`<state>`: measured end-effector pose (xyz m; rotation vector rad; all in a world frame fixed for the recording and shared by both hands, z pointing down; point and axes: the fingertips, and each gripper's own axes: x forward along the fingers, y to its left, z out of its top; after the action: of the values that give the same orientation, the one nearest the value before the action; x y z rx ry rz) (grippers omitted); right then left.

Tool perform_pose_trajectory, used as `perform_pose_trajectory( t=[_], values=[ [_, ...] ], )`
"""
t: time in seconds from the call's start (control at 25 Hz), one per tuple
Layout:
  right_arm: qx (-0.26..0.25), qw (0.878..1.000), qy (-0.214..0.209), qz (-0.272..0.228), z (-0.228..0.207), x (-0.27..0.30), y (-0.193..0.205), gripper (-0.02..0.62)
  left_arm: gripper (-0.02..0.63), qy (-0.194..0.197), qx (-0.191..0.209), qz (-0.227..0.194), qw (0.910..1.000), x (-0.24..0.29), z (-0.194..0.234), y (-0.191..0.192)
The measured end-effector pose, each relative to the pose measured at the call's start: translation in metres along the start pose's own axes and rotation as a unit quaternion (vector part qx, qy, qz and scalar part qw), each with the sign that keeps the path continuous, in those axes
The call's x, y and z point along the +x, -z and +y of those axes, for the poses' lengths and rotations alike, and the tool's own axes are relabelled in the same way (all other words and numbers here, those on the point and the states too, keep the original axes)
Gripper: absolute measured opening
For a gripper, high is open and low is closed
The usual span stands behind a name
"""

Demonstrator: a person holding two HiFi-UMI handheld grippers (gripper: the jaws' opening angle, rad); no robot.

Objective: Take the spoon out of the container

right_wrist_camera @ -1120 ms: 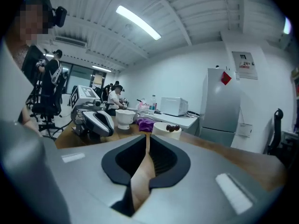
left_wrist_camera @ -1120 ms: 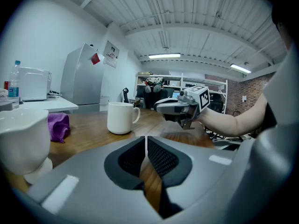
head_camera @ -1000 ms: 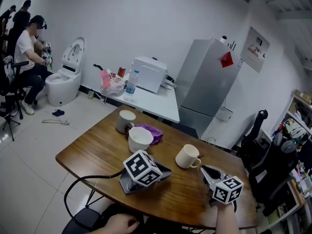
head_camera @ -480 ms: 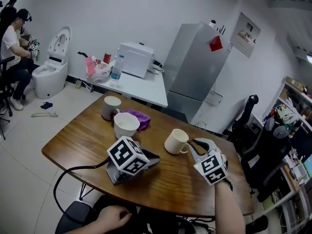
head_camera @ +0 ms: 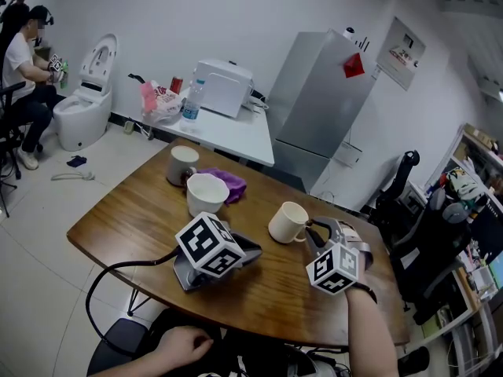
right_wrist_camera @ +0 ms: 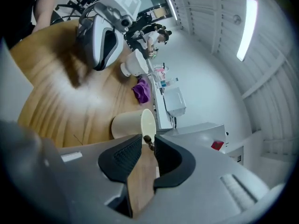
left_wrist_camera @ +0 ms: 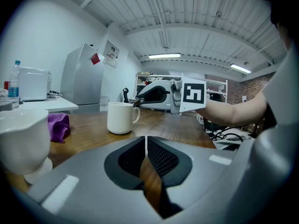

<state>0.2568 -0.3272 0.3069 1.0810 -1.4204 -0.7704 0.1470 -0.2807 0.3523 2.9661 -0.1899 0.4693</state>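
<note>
The right claw [head_camera: 316, 232], jaws narrowly parted, straddles the handle tip of the dark-tipped spoon [right_wrist_camera: 148, 141], which leans towards it from the cream ceramic mug [head_camera: 287, 222] at centre frame. The left claw [left_wrist_camera: 146, 141], closed and empty, rests farther off on the brown wooden surface [head_camera: 126, 226].

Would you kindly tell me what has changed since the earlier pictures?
The right gripper moved forward to the mug; its tongs now straddle the end of the spoon, grip unclear. The left gripper still lies shut on the table; the mug stayed put.
</note>
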Motion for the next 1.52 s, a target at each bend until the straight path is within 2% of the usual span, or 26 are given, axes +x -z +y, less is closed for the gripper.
perform_pose_trajectory(
  t=[0.32, 0.44, 0.72, 1.04, 1.52],
  values=[
    [-0.099, 0.994, 0.043, 0.027, 0.0, 0.002, -0.001, 0.055, 0.023, 0.0, 0.0, 0.001, 1.0, 0.0, 0.0, 0.0],
    [-0.113, 0.991, 0.067, 0.028, -0.008, -0.007, 0.0, 0.054, 0.023, 0.001, -0.001, 0.001, 1.0, 0.001, -0.001, 0.0],
    [-0.094, 0.988, 0.124, 0.012, -0.037, -0.038, 0.0, 0.052, 0.023, 0.0, 0.0, 0.001, 1.0, 0.0, 0.001, 0.0],
    [-0.06, 0.985, 0.162, 0.006, -0.059, -0.068, 0.01, 0.052, 0.023, 0.0, 0.001, 0.001, 1.0, -0.002, 0.001, 0.001],
    [0.033, 0.988, 0.145, 0.045, -0.047, -0.066, 0.066, 0.052, 0.023, 0.001, 0.0, 0.001, 1.0, -0.001, 0.001, 0.001]
  ],
)
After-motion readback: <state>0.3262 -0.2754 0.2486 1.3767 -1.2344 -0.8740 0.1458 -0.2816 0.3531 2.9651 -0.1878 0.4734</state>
